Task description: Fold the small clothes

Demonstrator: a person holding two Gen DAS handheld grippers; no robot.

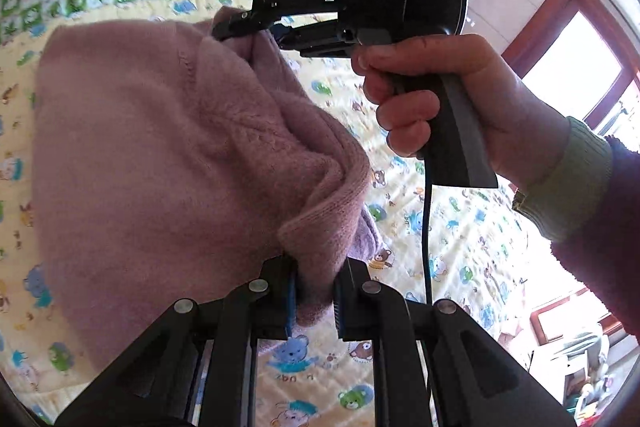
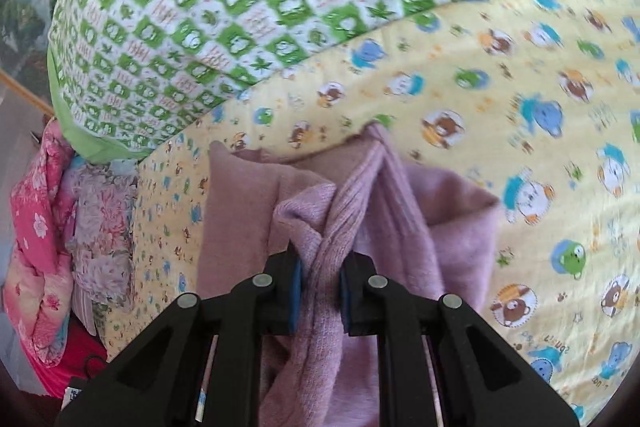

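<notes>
A small mauve knit sweater [image 1: 160, 155] hangs lifted above the yellow cartoon-print bed sheet [image 1: 460, 235]. My left gripper [image 1: 316, 291] is shut on a bunched edge of it at the bottom of the left wrist view. In the same view my right gripper [image 1: 256, 31], carried by a person's hand [image 1: 440, 99], is shut on another corner of the sweater at the upper middle. In the right wrist view my right gripper [image 2: 320, 283] pinches a twisted ribbed strip of the sweater [image 2: 440, 211], and the rest drapes below and to both sides.
A green-and-white checked quilt [image 2: 240, 7] lies bunched across the far side of the bed. Pink floral bedding [image 2: 44, 227] is piled at the left edge. A window with a red-brown frame [image 1: 580, 39] and a cluttered shelf [image 1: 580, 367] stand to the right.
</notes>
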